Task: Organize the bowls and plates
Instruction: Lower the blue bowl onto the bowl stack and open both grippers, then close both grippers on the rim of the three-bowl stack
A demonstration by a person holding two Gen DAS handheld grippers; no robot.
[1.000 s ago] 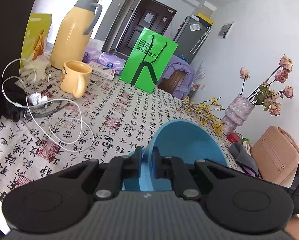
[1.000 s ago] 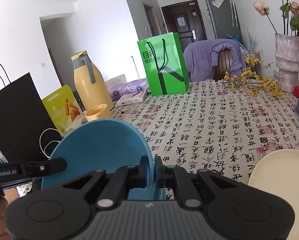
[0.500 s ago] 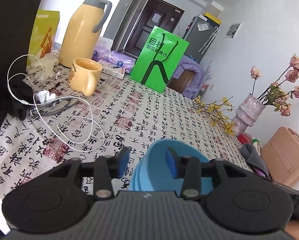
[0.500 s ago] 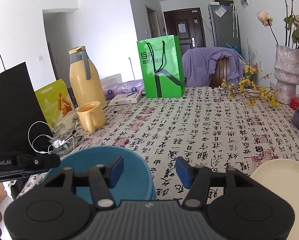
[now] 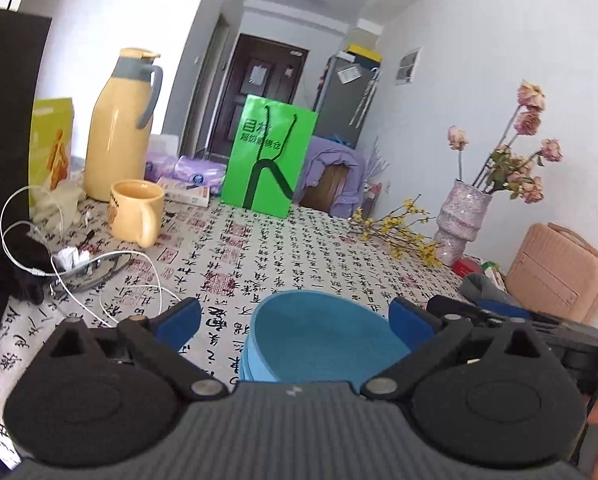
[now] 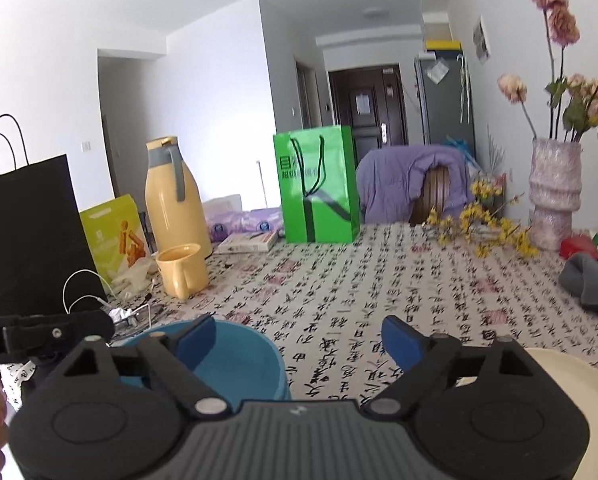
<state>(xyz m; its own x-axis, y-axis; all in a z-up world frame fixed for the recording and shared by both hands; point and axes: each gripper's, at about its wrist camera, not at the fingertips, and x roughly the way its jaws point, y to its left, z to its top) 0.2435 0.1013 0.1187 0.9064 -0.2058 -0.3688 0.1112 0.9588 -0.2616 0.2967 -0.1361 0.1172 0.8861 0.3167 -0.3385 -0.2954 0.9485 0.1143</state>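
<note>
Both tools just opened and neither grips anything: left tool (image 5: 295,318) jaws wide apart with the blue bowl (image 5: 319,340) sitting low between the pads, clear of both; right tool (image 6: 299,338) also spread, bowl under its left pad, down-left of centre. Bowl rests upright on the surface (image 6: 379,280), looks like stacked blue pieces. To finish the release cleanly: back both tools straight out without clipping the rim. Cream plate (image 6: 571,376) at right tool's lower right looks next. Beyond: yellow mug (image 5: 135,212).
</note>
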